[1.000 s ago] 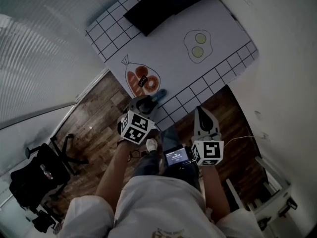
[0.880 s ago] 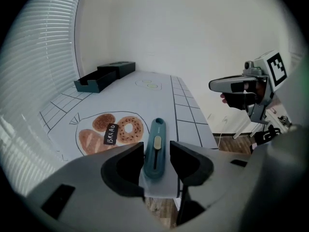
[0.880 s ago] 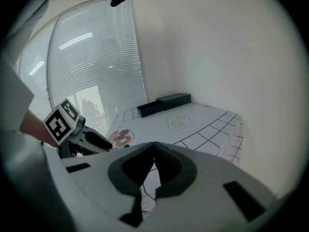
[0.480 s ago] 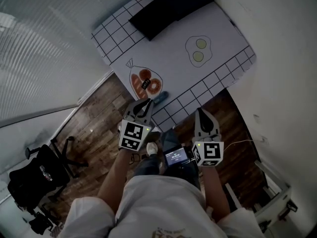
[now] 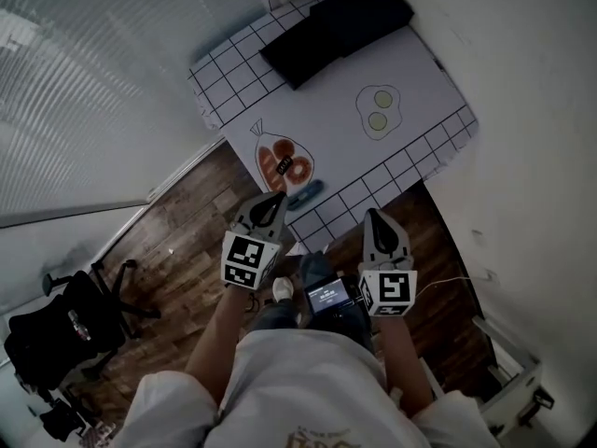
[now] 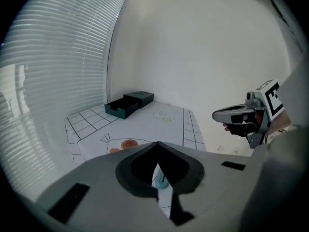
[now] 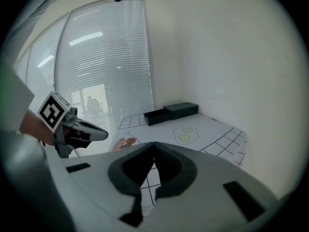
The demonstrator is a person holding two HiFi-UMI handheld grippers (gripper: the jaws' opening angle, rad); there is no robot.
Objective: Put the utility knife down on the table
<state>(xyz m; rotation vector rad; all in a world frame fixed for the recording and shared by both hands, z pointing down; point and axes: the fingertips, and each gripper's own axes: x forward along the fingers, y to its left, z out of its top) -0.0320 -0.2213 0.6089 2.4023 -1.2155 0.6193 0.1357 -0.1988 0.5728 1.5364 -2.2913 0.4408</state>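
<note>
The blue utility knife [image 5: 306, 193] lies on the white table [image 5: 410, 73], near the front edge and just beside the drawn bread bag [image 5: 283, 163]. My left gripper [image 5: 275, 200] hangs shut and empty just short of that edge, a little left of the knife. In the left gripper view a strip of the knife [image 6: 162, 181] shows through the gap below the shut jaws [image 6: 157, 144]. My right gripper [image 5: 376, 216] is shut on nothing, off the table's front edge to the right. In the right gripper view its jaws [image 7: 154, 144] meet at the tips.
A black box [image 5: 336, 24] stands at the table's far end, with a drawn pair of eggs [image 5: 378, 110] in front of it. A white wall runs along the right and blinds along the left. An office chair [image 5: 56, 334] stands on the wood floor at lower left.
My left gripper's jaws have shut with nothing in them, and it has drawn back from the knife, off the table edge. The knife stays on the table. My right gripper has barely shifted.
</note>
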